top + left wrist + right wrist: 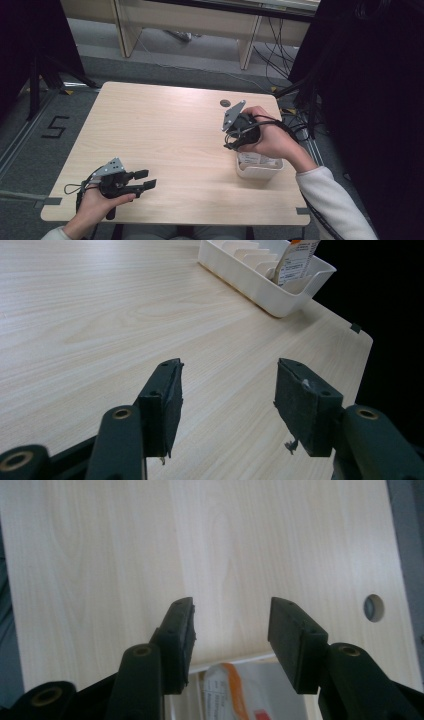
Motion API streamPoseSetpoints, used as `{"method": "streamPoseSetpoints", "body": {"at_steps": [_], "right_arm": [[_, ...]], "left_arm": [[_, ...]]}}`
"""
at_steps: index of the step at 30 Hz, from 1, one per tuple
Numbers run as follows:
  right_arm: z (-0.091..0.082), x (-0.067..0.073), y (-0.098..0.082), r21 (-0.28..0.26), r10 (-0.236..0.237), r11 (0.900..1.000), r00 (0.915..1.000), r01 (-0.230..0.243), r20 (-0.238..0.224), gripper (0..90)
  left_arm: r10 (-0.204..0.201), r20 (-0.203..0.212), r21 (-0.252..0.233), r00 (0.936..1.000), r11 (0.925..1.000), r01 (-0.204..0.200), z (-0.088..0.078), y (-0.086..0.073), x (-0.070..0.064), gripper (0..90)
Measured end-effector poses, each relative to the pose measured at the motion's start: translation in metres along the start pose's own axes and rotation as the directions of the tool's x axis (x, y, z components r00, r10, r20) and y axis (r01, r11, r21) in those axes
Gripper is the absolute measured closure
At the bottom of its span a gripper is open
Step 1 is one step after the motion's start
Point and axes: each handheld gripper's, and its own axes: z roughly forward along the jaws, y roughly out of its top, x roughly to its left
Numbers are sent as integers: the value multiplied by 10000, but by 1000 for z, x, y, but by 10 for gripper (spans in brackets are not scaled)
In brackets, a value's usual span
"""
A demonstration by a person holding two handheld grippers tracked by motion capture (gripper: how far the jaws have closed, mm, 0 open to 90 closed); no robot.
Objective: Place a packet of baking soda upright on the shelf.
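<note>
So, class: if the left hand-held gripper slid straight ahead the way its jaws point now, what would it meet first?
The left hand-held gripper, jaws open and empty, points across bare table. Ahead and slightly right stands the white tray holding a packet. It would probably meet the tray's near wall first, or just miss it; depth is uncertain.

Hand-held gripper (231, 630) jaws apart, empty, above white tray (235, 661) holding packet (225, 692).

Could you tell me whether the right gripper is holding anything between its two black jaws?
No, the right gripper has its jaws standing apart with bare wooden table between them, above the white plastic tray.
</note>
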Motion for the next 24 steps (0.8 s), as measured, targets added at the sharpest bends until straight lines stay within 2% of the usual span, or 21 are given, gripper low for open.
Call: {"method": "streamPoseSetpoints", "body": {"at_steps": [5, 6, 10, 11, 12, 14, 15, 17, 18, 19, 20, 21, 22, 23, 24], "right_arm": [[11, 10, 7, 176, -112, 9998, 9998, 115, -139, 546], [13, 12, 7, 170, -149, 9997, 9996, 153, -226, 546], [26, 19, 8, 34, -375, 9993, 9984, 377, -429, 545], [28, 23, 7, 183, -106, 9998, 9989, 114, -461, 543], [31, 25, 7, 162, -163, 9997, 9986, 172, -502, 539], [37, 29, 6, 269, 192, 9995, 9978, -175, -642, 535], [41, 30, 5, 140, -8, 9999, 9980, 16, -626, 533], [46, 37, 2, 84, 429, 9991, 9960, -424, -787, 529], [49, 39, 1, -55, 495, 9987, 9936, -503, -1011, 527], [53, 40, -1, -237, 255, 9993, 9945, -281, -1018, 527], [57, 44, -3, -353, 436, 9982, 9910, -484, -1263, 526], [61, 47, -5, -433, 518, 9974, 9901, -579, -1307, 523], [67, 48, -7, -597, 264, 9976, 9898, -350, -1401, 520], [70, 53, -9, -532, 609, 9962, 9872, -694, -1477, 512], [75, 56, -12, -572, 700, 9952, 9847, -800, -1596, 504]], "left_arm": [[-8, 46, -34, 10000, 10000, 8, 0, 0, -1, 437], [113, 58, 13, 9999, 9999, -113, 0, 0, 0, 437], [-27, 18, -42, 10000, 10000, 27, 0, 0, -1, 437], [28, 54, -23, 10000, 10000, -28, 0, 0, -1, 437], [99, 158, -47, 9998, 9999, -99, 1, 0, 0, 436], [164, 139, 10, 9998, 9999, -164, 0, 0, 0, 435], [165, 133, -2, 9998, 9999, -165, 1, 0, 0, 435], [190, 83, 10, 9998, 9998, -190, 0, 0, 0, 433], [-10, 46, -46, 10000, 10000, 10, 1, -1, -1, 430], [-1, 25, -20, 10000, 10000, 1, 1, -1, 0, 426], [-5, 13, -24, 10000, 10000, 5, 1, -1, 0, 421], [59, -9, 32, 10000, 10000, -59, 0, -1, 0, 419], [48, -21, 20, 10000, 10000, -48, 0, -1, 0, 417], [49, -28, 21, 10000, 10000, -49, 0, -1, 0, 415], [44, -29, 14, 10000, 10000, -44, 0, -1, 0, 413]]}}
